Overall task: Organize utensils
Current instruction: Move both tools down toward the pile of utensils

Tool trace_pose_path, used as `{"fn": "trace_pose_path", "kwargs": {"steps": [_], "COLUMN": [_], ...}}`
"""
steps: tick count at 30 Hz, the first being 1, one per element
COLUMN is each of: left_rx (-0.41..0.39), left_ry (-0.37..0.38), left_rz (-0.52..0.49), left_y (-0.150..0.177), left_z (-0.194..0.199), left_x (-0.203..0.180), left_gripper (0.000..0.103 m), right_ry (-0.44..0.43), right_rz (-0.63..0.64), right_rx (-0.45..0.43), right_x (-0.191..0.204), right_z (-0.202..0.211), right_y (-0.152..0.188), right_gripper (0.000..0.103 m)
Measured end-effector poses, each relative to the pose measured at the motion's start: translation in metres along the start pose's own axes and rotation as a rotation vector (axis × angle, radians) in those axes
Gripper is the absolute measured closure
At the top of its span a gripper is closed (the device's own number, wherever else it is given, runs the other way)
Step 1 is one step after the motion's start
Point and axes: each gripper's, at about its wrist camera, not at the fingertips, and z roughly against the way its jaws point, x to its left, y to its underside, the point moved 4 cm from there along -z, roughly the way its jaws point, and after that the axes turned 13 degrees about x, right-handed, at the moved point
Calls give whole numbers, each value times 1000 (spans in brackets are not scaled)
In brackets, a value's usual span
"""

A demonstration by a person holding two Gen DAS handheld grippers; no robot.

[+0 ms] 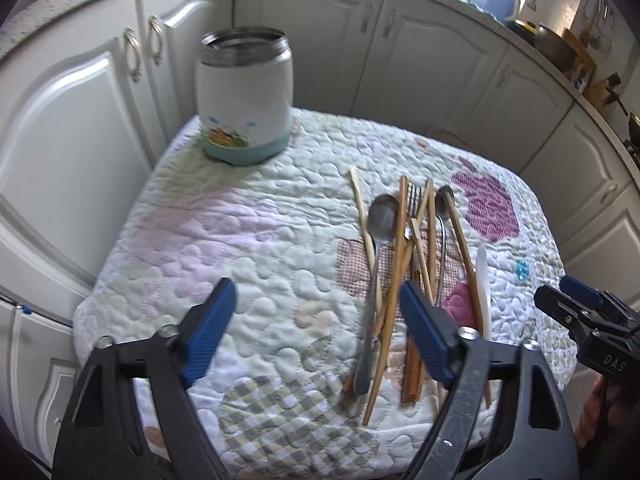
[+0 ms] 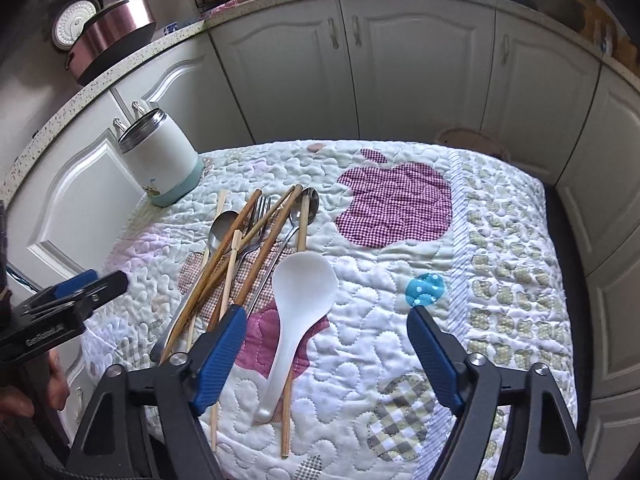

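Note:
A white jar with a steel rim and teal base stands upright and open at the quilt's far left corner; it also shows in the right wrist view. A pile of utensils lies on the quilt: wooden chopsticks, two metal spoons, a fork and a white plastic spoon. My left gripper is open and empty just left of the pile. My right gripper is open and empty, low over the white spoon's handle.
The quilted cloth covers a small table with edges all round. White kitchen cabinets curve behind it. A rice cooker sits on the counter at far left. Each gripper shows in the other's view: the right, the left.

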Motion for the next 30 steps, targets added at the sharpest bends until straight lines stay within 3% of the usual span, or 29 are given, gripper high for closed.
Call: {"fn": "trace_pose_path", "kwargs": {"steps": [6, 15, 20, 27, 30], "left_rx": [42, 94, 104, 134, 157], "left_ry": [55, 43, 40, 71, 64], "left_rz": [16, 35, 56, -36, -96], "left_y": [-10, -34, -47, -61, -74], "left_z": [-11, -25, -32, -41, -48], "left_x": [0, 11, 15, -19, -37], "left_gripper": [26, 26, 26, 26, 40], "right_ry": [-79, -171, -184, -183, -181], "right_rz": [19, -43, -46, -53, -43], "right_rx": [70, 166, 166, 182, 176], "right_x": [8, 1, -4, -6, -6], "right_z": [-18, -54, -55, -61, -58], "right_y": [-10, -18, -21, -23, -23], "right_gripper": [28, 28, 28, 28, 28]}}
